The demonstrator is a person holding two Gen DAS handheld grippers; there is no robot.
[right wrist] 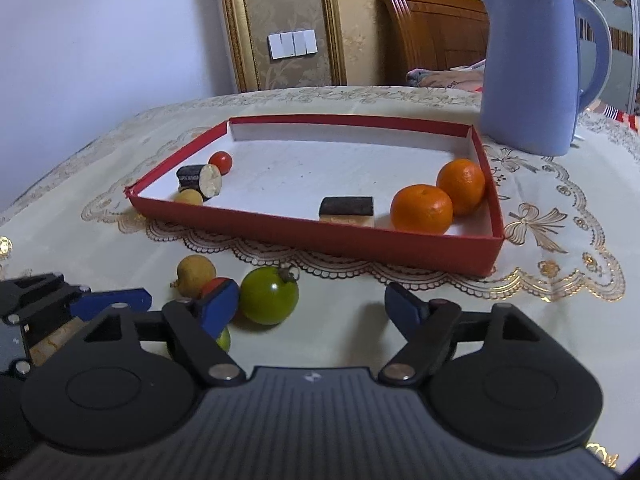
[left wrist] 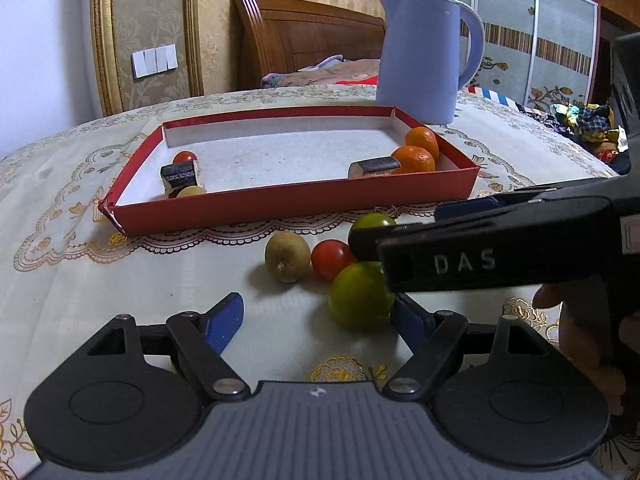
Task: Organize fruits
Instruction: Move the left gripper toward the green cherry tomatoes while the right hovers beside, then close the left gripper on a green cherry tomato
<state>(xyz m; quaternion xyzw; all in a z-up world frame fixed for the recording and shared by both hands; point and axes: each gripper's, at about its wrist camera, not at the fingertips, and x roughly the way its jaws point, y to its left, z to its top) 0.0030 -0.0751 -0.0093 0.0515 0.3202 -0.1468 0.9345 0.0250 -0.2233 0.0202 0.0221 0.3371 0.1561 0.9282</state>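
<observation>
Loose on the cloth lie two green tomatoes, a red tomato [left wrist: 330, 258] and a brown longan [left wrist: 287, 256]. My left gripper [left wrist: 320, 320] is open; the nearer green tomato [left wrist: 360, 296] sits between its fingers, close to the right pad. My right gripper [right wrist: 312, 308] is open around the other green tomato [right wrist: 269, 295], which sits beside the left pad with a wide gap to the right pad. Its black finger [left wrist: 480, 256] crosses the left wrist view. The red tray [right wrist: 320, 240] holds two oranges [right wrist: 422, 208], dark cane pieces [right wrist: 347, 210], a small tomato [right wrist: 221, 161] and a longan.
A tall blue kettle [right wrist: 532, 68] stands behind the tray's far right corner. A lace-edged embroidered cloth [left wrist: 120, 280] covers the table. A wooden headboard and wardrobe doors are in the background.
</observation>
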